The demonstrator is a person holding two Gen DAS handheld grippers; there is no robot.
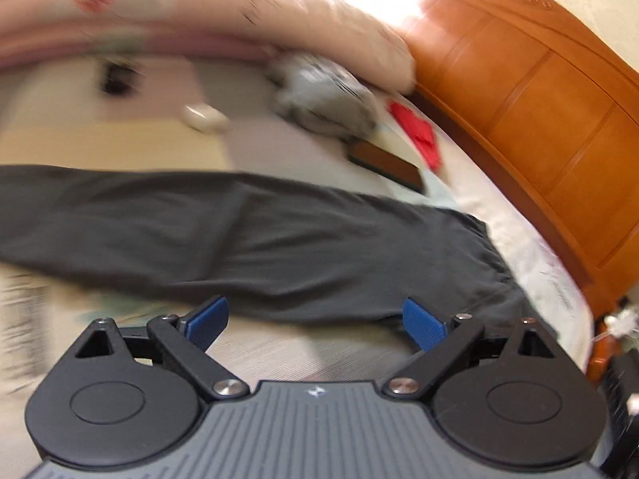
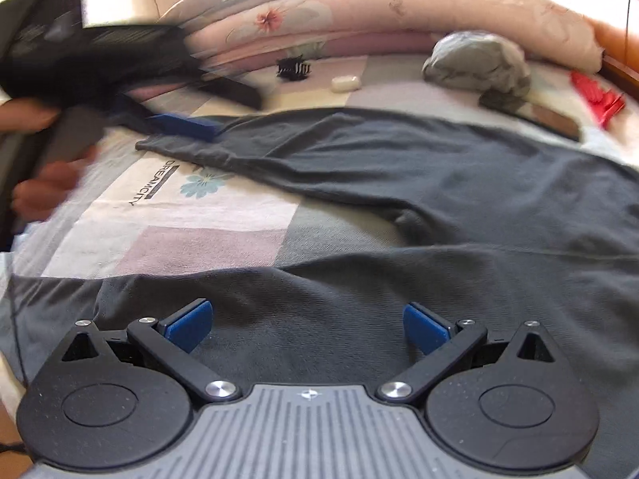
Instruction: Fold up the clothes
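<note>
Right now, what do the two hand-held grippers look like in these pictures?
Both look alike. The left hand-held gripper and the right hand-held gripper each have two blue ribbed pads on black link arms with silver pivot screws. Behind these sit two black round housings and a grey ribbed body with a small white diamond mark.

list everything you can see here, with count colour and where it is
trousers: one, dark grey, spread flat across the bed
bed sheet: one, pale patchwork, under the trousers
quilt: one, pink floral, piled along the far side
crumpled garment: one, light grey, by the quilt
red item: one, far right
small case: one, white, on the sheet
hair clip: one, black, beside the case
headboard: one, orange wood
left gripper: open
right gripper: open
hand: on the left gripper's handle
</note>
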